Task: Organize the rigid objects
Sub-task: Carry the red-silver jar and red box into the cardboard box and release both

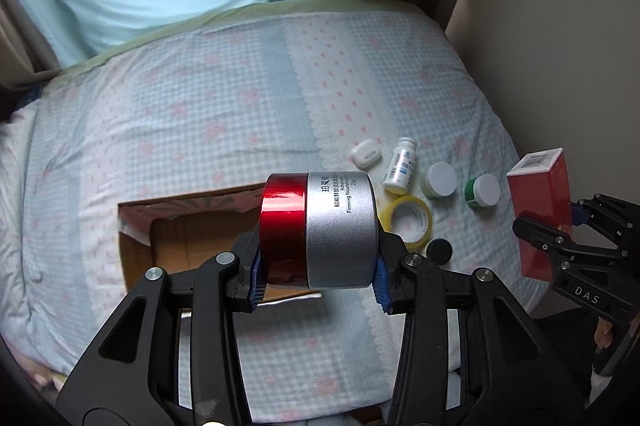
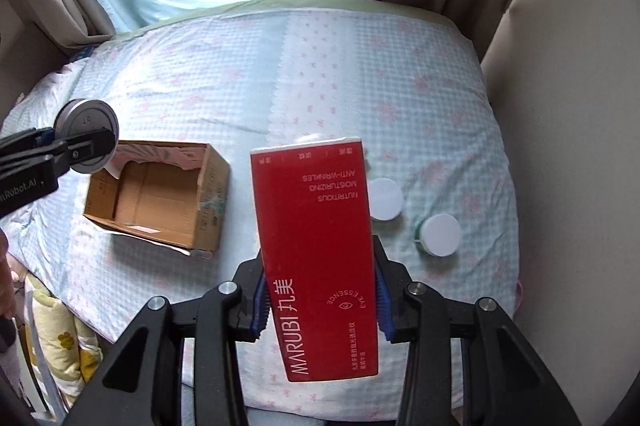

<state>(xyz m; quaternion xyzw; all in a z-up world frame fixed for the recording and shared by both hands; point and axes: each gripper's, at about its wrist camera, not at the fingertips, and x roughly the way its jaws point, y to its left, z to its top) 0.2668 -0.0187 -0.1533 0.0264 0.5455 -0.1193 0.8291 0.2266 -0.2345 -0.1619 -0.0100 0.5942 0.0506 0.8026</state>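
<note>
My left gripper (image 1: 318, 278) is shut on a red and silver cream jar (image 1: 320, 226), held on its side above the open cardboard box (image 1: 138, 258) on the bed. My right gripper (image 2: 320, 302) is shut on a tall red Marubi carton (image 2: 316, 250), held above the bed to the right of the box (image 2: 160, 193). The carton also shows at the right in the left wrist view (image 1: 542, 209). The jar also shows at the left in the right wrist view (image 2: 88, 133).
On the checked bedspread (image 1: 200, 105) right of the box lie a white earbud case (image 1: 365, 153), a white pill bottle (image 1: 401, 167), a yellow tape roll (image 1: 408, 222), a black cap (image 1: 439, 250) and two white-lidded jars (image 1: 440, 179) (image 1: 483, 189). A wall (image 1: 560, 45) runs along the right.
</note>
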